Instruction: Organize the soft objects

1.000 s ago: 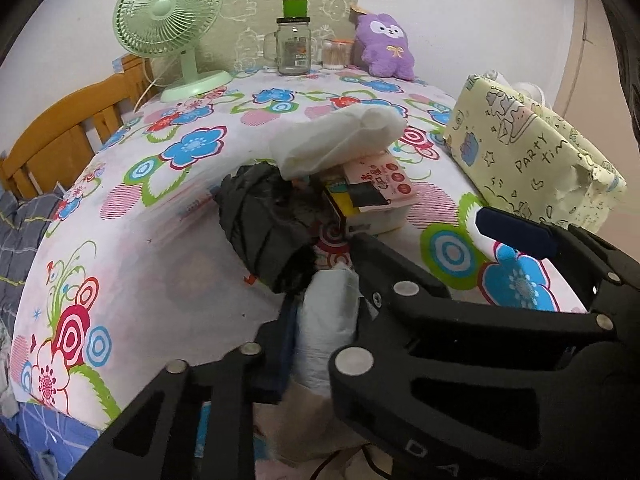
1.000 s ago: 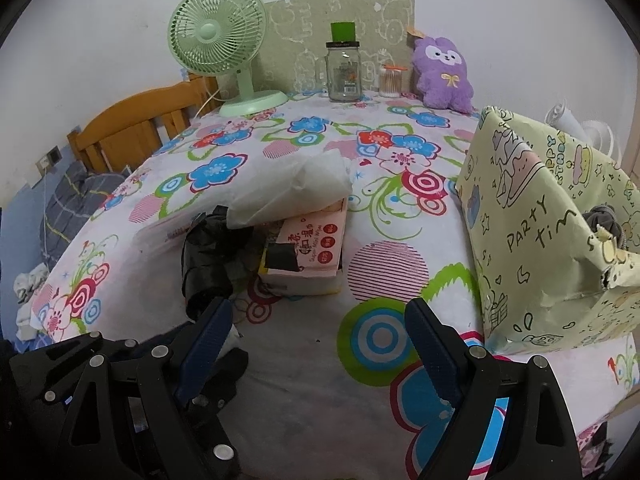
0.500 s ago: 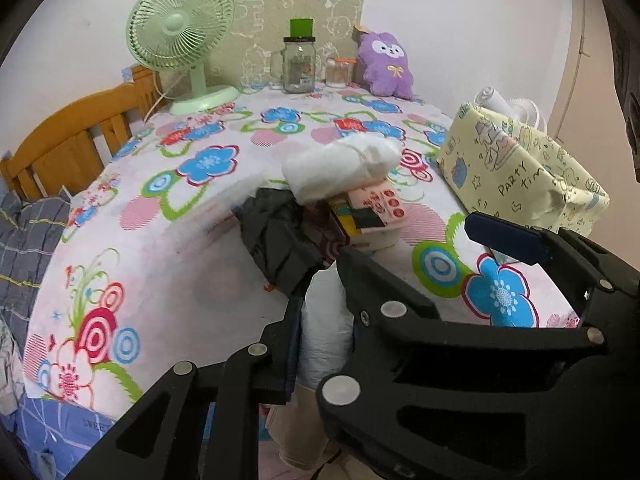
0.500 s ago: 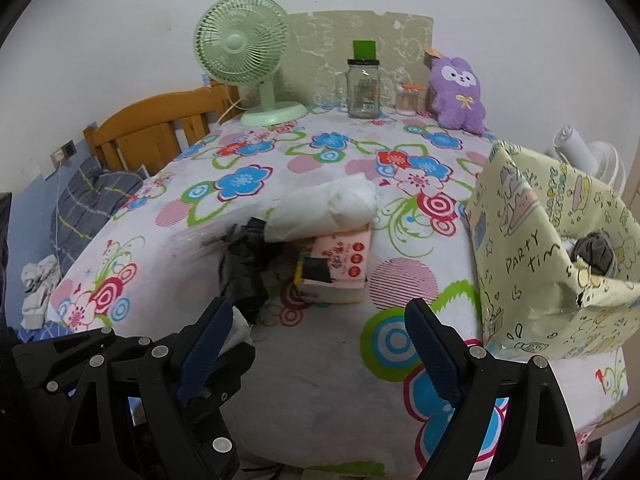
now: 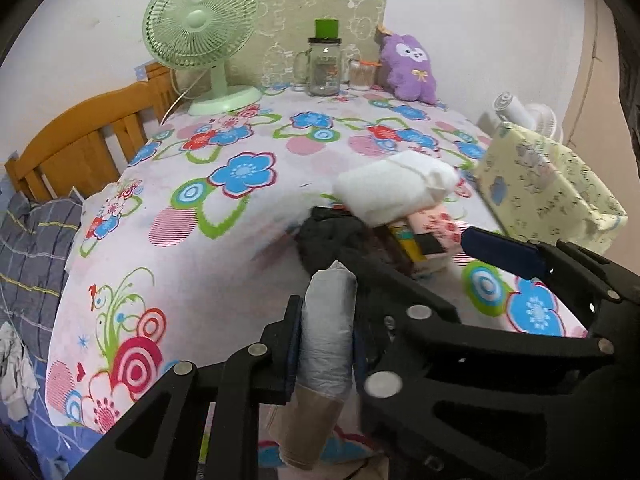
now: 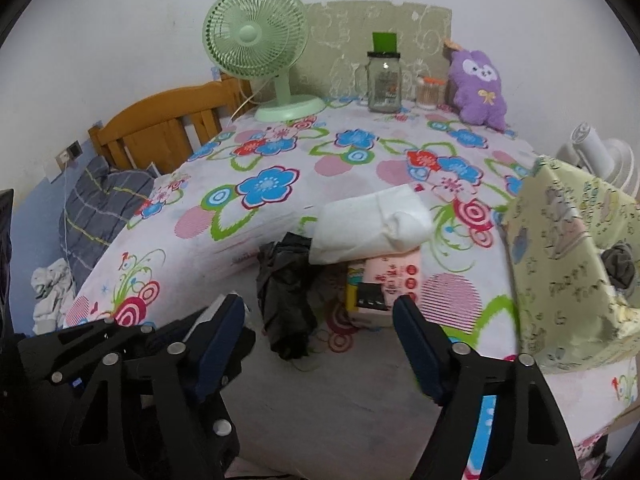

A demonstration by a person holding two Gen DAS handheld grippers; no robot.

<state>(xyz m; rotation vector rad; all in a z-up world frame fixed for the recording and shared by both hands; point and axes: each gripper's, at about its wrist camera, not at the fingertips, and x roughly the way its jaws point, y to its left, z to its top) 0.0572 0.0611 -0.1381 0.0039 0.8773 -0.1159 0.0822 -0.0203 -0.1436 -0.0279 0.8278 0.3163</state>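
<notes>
Your left gripper [image 5: 326, 344] was clamped on a grey rolled bundle [image 5: 327, 340] near the table's near edge; your right gripper [image 6: 320, 348] was spread, empty. Next, I'd judge, carry it right into the yellow bag [image 6: 576, 280].

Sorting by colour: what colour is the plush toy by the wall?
Purple plush toy, clearest in the right wrist view.

Both the left gripper [image 5: 326, 334] and right gripper [image 6: 320, 336] are showing black linkage arms, silver pivot screws behind the fingers, and dark blue pads [image 6: 416, 344].
</notes>
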